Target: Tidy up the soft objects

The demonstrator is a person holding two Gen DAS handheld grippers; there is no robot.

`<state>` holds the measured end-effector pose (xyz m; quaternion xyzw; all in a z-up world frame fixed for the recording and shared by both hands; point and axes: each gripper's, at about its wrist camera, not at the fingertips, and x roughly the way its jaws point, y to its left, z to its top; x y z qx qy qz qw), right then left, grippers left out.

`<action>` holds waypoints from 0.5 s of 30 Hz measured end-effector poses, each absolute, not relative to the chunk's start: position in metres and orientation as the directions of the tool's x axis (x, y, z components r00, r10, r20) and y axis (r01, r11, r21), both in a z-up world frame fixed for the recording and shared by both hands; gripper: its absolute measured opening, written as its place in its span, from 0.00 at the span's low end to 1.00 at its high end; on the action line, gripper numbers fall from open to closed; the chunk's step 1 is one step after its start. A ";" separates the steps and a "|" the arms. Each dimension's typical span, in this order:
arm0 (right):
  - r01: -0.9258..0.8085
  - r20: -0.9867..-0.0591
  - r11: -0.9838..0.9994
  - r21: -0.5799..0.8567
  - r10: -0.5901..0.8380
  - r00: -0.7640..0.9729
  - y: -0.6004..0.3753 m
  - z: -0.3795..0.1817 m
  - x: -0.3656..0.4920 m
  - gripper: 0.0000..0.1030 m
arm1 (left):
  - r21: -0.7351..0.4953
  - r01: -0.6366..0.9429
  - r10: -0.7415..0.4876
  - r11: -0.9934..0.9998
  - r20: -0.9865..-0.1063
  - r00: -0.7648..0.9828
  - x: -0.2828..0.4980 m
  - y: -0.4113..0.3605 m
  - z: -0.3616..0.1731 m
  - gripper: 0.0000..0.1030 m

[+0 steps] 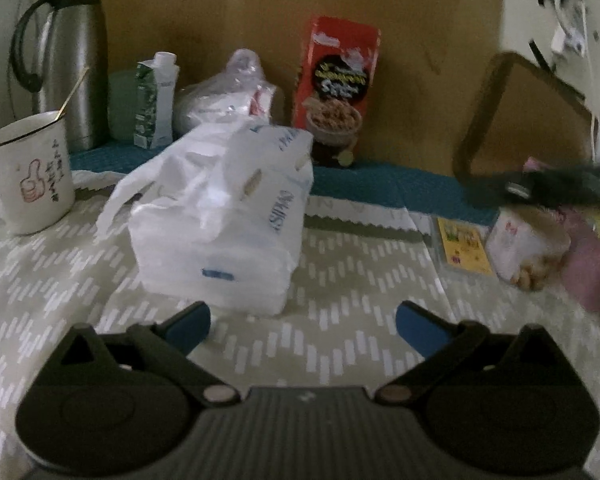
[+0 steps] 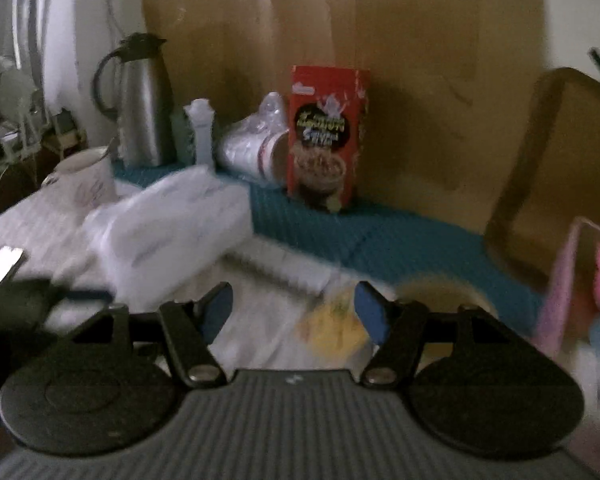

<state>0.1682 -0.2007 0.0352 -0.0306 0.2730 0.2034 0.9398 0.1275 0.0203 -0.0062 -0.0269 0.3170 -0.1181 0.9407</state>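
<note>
A white plastic-wrapped tissue pack (image 1: 220,216) lies on the patterned tablecloth (image 1: 340,292), with loose wrap sticking out at its left. My left gripper (image 1: 304,326) is open just in front of the pack, nothing between its blue pads (image 1: 192,326). In the blurred right wrist view my right gripper (image 2: 296,312) is also open and holds nothing. It hangs above the cloth near a yellow card (image 2: 336,328), with the tissue pack (image 2: 172,236) off to its left. A small white and pink packet (image 1: 528,248) lies at the right beside a person's hand (image 1: 592,276).
Along the cardboard back wall stand a steel thermos (image 1: 72,68), a carton (image 1: 156,104), a bagged bundle (image 1: 228,96) and a red cereal box (image 1: 336,80) on a teal mat (image 1: 380,184). A mug (image 1: 32,172) stands left. A brown tray (image 1: 528,120) leans right. A pink box (image 2: 572,280) sits far right.
</note>
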 end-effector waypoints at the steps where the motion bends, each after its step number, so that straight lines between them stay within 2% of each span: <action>1: -0.408 -0.567 0.910 0.071 0.374 0.734 -0.196 0.038 0.189 0.69 | -0.141 0.200 -0.244 0.970 -0.580 0.777 0.127 0.023 -0.005 1.00; 8: -0.344 -0.817 0.936 0.078 0.258 0.516 -0.176 0.011 0.294 0.69 | -0.217 0.188 -0.273 0.958 -0.489 0.829 0.117 0.038 0.000 0.99; 10: -0.337 -0.852 0.940 0.060 0.224 0.473 -0.175 0.000 0.304 0.69 | -0.234 0.187 -0.277 0.954 -0.456 0.846 0.114 0.042 0.001 1.00; 11: -0.334 -0.862 0.940 0.061 0.219 0.456 -0.175 -0.004 0.306 0.72 | -0.241 0.187 -0.279 0.952 -0.446 0.850 0.113 0.043 0.001 1.00; 15: -0.338 -0.874 0.936 0.098 0.243 0.421 -0.175 -0.002 0.305 0.74 | -0.274 0.172 -0.278 0.946 -0.417 0.865 0.112 0.050 0.002 1.00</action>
